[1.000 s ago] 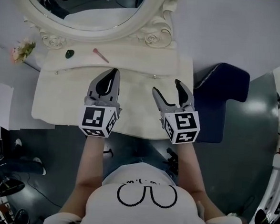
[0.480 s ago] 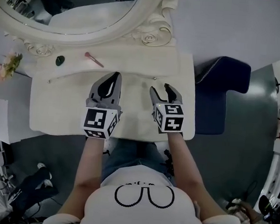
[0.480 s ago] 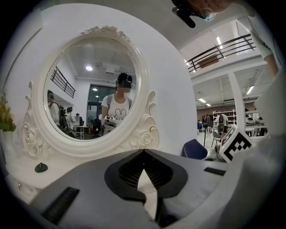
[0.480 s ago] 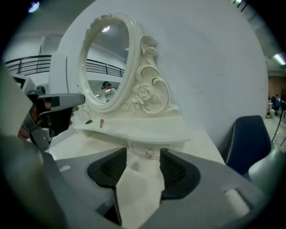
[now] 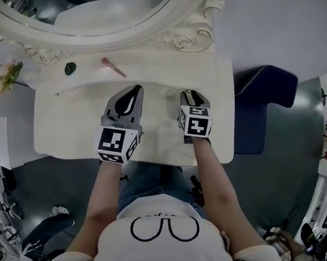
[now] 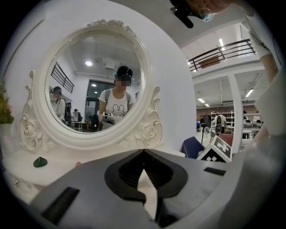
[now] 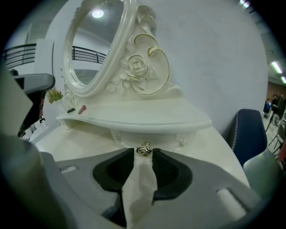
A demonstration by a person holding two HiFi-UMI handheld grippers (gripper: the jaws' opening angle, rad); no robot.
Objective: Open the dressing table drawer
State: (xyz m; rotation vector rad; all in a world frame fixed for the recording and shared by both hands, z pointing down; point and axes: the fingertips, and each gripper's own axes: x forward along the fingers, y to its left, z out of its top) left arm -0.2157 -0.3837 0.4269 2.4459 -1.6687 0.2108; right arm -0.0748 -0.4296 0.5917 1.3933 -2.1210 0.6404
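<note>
The cream dressing table (image 5: 69, 126) fills the middle of the head view. Its drawer front (image 7: 129, 136) sits under the upper shelf (image 7: 134, 120), and a small metal rose knob (image 7: 144, 150) sticks out of it. My right gripper (image 7: 144, 153) points down at this knob. Its jaws are closing, and the tips meet the knob's two sides. In the head view the right gripper (image 5: 191, 94) hides the knob. My left gripper (image 5: 134, 90) hovers beside it over the tabletop, shut and empty, its fingertips (image 6: 134, 154) touching in front of the oval mirror (image 6: 94, 85).
A pink stick (image 5: 113, 67) and a dark green piece (image 5: 70, 68) lie on the shelf. Flowers (image 5: 8, 73) stand at the far left. A dark blue chair (image 5: 265, 106) is right of the table. A person's legs are under the front edge.
Both grippers sank toward the table. The right one tipped downward, moved in to the drawer knob, and its wide-open jaws narrowed around it. The left stayed shut.
</note>
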